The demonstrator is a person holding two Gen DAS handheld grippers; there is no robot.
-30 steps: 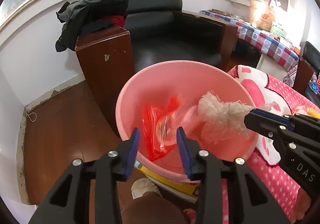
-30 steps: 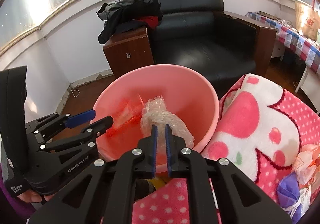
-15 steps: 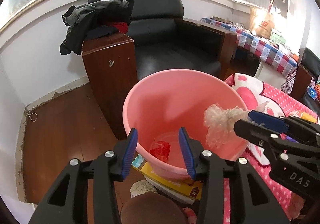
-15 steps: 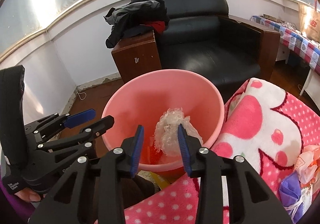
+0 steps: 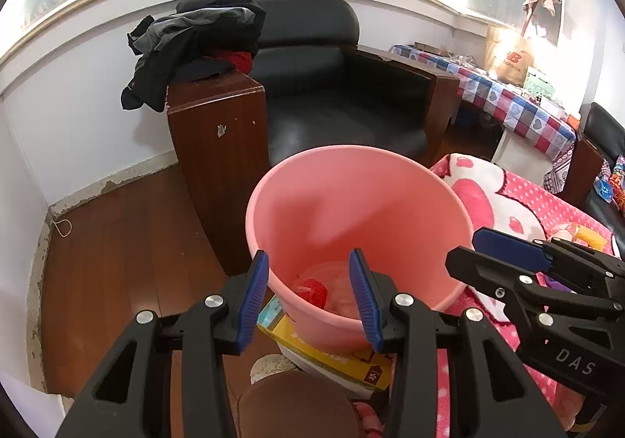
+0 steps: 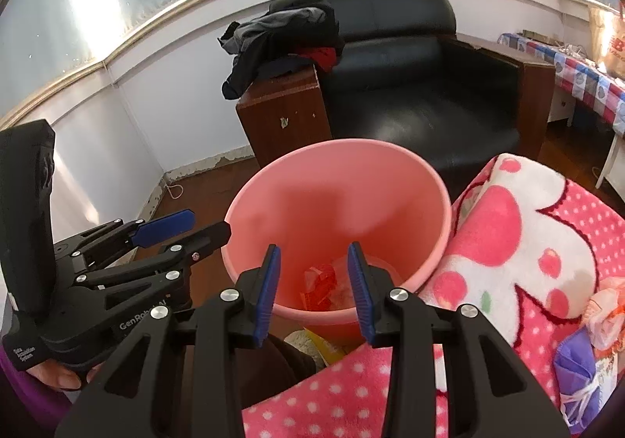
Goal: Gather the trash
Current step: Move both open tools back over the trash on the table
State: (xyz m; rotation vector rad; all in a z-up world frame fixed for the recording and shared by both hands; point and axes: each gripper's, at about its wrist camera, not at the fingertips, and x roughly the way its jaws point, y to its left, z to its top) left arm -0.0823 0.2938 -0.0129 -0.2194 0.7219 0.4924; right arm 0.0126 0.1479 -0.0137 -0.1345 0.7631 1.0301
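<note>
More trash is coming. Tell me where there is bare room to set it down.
Free: the upper inside of the pink bucket and the black armchair seat. Crowded: the bucket bottom holds red plastic, clothes cover the wooden armrest, and wrapped items sit on the pink blanket.

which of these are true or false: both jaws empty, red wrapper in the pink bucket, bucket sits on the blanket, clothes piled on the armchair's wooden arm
1. Both the left gripper and right gripper have empty jaws: true.
2. A red wrapper lies in the pink bucket: true.
3. The bucket sits on the pink blanket: false, it stands beside it, on a yellow box.
4. Clothes are piled on the armchair seat: false, on its wooden arm.
</note>
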